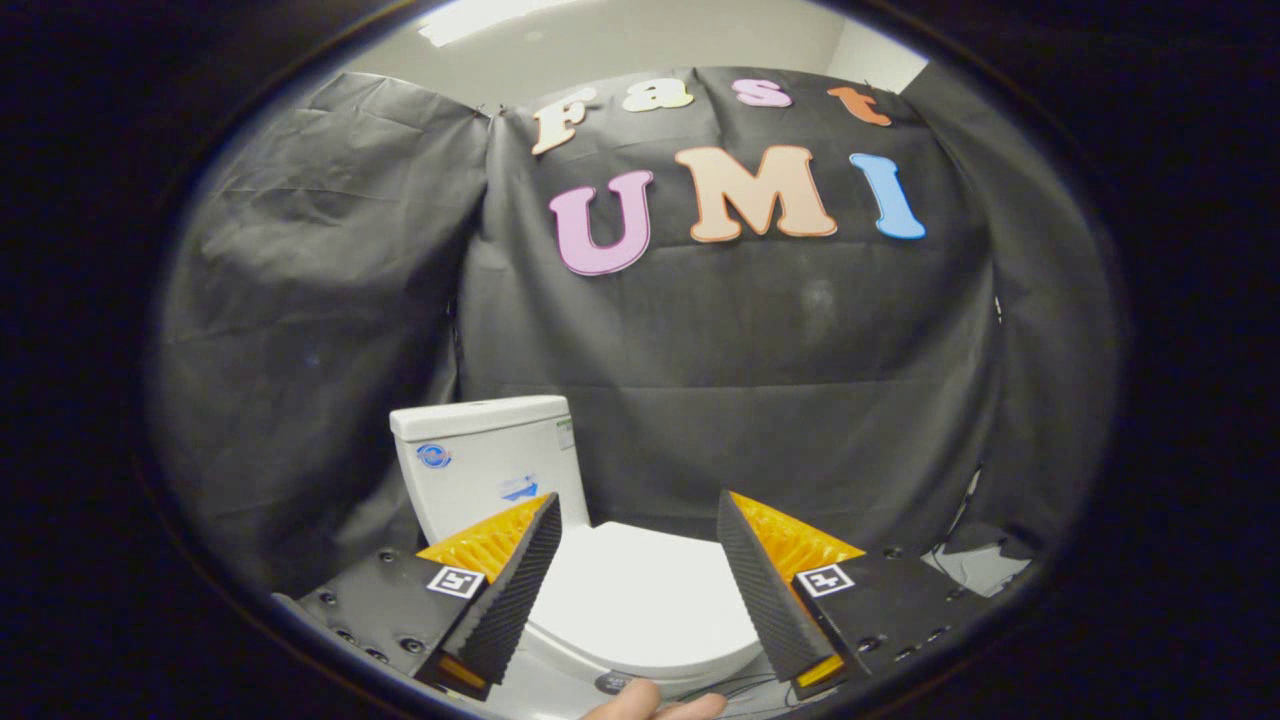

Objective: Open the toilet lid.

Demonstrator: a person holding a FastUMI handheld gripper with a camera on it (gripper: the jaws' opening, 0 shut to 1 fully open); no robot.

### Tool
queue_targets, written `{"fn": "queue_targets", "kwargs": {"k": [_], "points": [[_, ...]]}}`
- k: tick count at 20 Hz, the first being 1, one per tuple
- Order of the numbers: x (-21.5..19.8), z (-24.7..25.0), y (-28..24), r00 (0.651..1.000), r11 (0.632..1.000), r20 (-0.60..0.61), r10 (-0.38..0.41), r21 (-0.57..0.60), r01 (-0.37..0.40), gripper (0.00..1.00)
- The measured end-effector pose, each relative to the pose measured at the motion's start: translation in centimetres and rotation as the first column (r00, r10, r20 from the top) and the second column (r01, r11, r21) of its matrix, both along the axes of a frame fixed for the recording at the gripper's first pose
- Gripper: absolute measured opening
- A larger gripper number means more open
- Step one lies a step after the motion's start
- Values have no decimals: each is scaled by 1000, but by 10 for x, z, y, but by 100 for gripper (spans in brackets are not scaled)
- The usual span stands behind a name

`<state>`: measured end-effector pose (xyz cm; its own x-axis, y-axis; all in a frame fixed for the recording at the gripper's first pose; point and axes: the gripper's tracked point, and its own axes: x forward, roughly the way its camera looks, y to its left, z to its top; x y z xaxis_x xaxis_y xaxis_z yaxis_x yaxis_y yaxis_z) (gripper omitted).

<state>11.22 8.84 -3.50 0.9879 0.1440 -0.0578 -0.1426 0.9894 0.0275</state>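
Gripper view: tool [637,520] fingers apart over closed toilet lid [640,600]; tank [485,465] stickers unreadable.

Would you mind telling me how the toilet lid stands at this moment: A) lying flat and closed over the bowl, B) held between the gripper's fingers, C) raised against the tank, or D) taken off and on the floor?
A: the toilet lid lies flat over the bowl, in front of the tank, seen between the fingers of the open gripper, which touch nothing.
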Motion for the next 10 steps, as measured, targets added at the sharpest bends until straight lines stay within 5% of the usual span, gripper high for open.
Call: {"fn": "queue_targets", "kwargs": {"k": [4, 10], "points": [[-4, -28, 8, 995, 1000, -94, -27, -16, 25, 97], [-3, -24, 29, 994, 982, 29, -101, 161, 95, 99]]}}
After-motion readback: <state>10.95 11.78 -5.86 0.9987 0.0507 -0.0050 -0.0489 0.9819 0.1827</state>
